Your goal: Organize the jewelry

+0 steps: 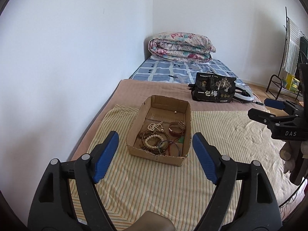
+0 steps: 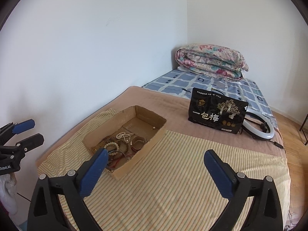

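Note:
An open cardboard box (image 1: 134, 127) stands on a striped cloth (image 1: 154, 188) on the bed; it also shows in the right wrist view (image 2: 154, 138). Inside lies a pile of jewelry (image 1: 159, 137): bead bracelets, a white bead strand, a brown leather band and thin bangles, also in the right wrist view (image 2: 123, 144). My left gripper (image 1: 155, 154) is open and empty, just in front of the box. My right gripper (image 2: 155, 170) is open and empty, above the cloth to the right of the box; it also shows in the left wrist view (image 1: 259, 109).
A black snack bag (image 1: 213, 89) stands behind the box, with a white ring light (image 2: 259, 129) behind it. A folded floral quilt (image 1: 181, 46) lies at the bed's far end. White wall runs along the left. A metal rack (image 1: 288, 61) stands at right.

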A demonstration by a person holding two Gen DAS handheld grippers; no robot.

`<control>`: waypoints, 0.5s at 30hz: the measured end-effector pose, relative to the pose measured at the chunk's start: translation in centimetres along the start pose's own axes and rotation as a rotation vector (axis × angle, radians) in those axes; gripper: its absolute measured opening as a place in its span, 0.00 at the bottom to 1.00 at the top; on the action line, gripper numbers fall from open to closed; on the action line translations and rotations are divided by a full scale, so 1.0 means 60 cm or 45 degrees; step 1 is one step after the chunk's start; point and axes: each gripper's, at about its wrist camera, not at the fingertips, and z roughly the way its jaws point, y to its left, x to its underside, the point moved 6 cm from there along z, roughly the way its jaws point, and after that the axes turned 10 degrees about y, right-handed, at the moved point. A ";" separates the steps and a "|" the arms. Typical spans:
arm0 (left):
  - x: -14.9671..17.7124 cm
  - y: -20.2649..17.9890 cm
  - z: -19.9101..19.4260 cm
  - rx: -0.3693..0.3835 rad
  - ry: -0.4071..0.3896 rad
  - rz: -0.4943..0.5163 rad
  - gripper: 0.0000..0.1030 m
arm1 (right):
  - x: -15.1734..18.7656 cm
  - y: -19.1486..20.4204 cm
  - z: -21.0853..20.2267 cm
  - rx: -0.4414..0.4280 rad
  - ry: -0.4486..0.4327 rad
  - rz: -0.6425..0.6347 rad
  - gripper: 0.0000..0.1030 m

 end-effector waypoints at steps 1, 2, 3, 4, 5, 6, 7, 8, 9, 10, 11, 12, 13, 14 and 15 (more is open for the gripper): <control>0.000 -0.001 -0.001 -0.001 -0.001 -0.001 0.80 | 0.000 -0.001 -0.002 0.003 -0.003 0.001 0.99; 0.000 -0.001 -0.002 -0.002 -0.002 -0.001 0.82 | 0.000 -0.004 -0.004 0.008 -0.007 0.004 1.00; -0.001 -0.002 -0.002 -0.001 -0.003 0.001 0.83 | 0.001 -0.006 -0.006 0.015 -0.011 0.007 1.00; -0.001 -0.002 -0.003 -0.002 -0.003 0.003 0.83 | 0.002 -0.007 -0.006 0.023 -0.013 0.010 1.00; -0.002 -0.003 -0.004 -0.005 -0.003 0.008 0.84 | 0.002 -0.008 -0.006 0.025 -0.012 0.012 1.00; -0.002 -0.004 -0.005 -0.010 -0.004 0.015 0.85 | 0.003 -0.009 -0.007 0.027 -0.011 0.012 1.00; -0.002 -0.004 -0.006 -0.009 -0.007 0.013 0.86 | 0.004 -0.010 -0.007 0.029 -0.009 0.011 1.00; -0.002 -0.004 -0.007 -0.011 -0.010 0.016 0.87 | 0.006 -0.011 -0.007 0.033 -0.008 0.013 1.00; -0.002 -0.004 -0.008 -0.014 -0.012 0.019 0.91 | 0.007 -0.012 -0.008 0.035 -0.007 0.014 1.00; -0.002 -0.004 -0.008 -0.016 -0.015 0.019 0.93 | 0.007 -0.013 -0.009 0.037 -0.008 0.014 1.00; -0.003 -0.003 -0.010 -0.018 -0.022 0.018 0.97 | 0.007 -0.014 -0.009 0.040 -0.009 0.013 1.00; -0.003 -0.003 -0.012 -0.020 -0.029 0.016 0.98 | 0.008 -0.015 -0.010 0.046 -0.010 0.013 1.00; -0.003 -0.002 -0.014 -0.020 -0.035 0.015 0.98 | 0.008 -0.015 -0.012 0.052 -0.012 0.012 1.00; -0.003 -0.001 -0.016 -0.018 -0.037 0.015 0.98 | 0.008 -0.016 -0.013 0.058 -0.014 0.010 1.00; -0.003 -0.001 -0.017 -0.016 -0.036 0.015 0.98 | 0.009 -0.016 -0.014 0.065 -0.017 0.007 1.00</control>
